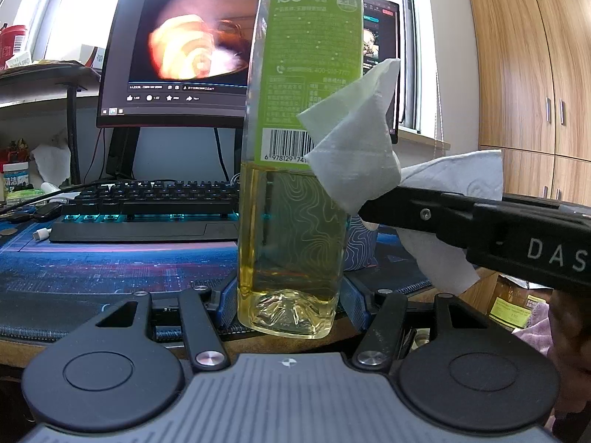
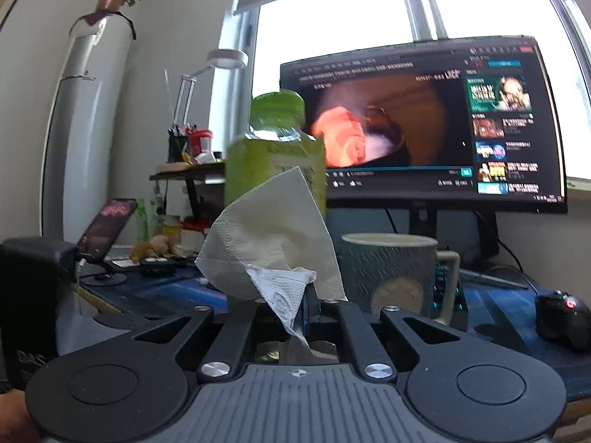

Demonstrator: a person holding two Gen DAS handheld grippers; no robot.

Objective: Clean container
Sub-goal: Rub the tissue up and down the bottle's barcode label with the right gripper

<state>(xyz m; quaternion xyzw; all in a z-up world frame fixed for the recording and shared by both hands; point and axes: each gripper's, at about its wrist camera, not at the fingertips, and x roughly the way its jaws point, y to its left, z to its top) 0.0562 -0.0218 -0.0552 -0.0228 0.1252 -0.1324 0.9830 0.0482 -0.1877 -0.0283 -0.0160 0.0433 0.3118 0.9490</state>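
A clear plastic bottle (image 1: 295, 192) with a green label, a green cap and yellow liquid stands upright. My left gripper (image 1: 290, 306) is shut on its base, blue pads on both sides. My right gripper (image 1: 364, 208) comes in from the right and is shut on a white paper tissue (image 1: 354, 147) that touches the bottle's right side near the barcode. In the right wrist view the tissue (image 2: 266, 236) sticks up from my right gripper (image 2: 291, 306) in front of the bottle (image 2: 275, 147).
A monitor (image 1: 184, 48) and a black keyboard (image 1: 147, 203) stand behind the bottle on a blue desk mat (image 1: 92, 269). A grey mug (image 2: 388, 273) and a black mouse (image 2: 565, 317) sit at the right. A phone on a stand (image 2: 105, 229) is at the left.
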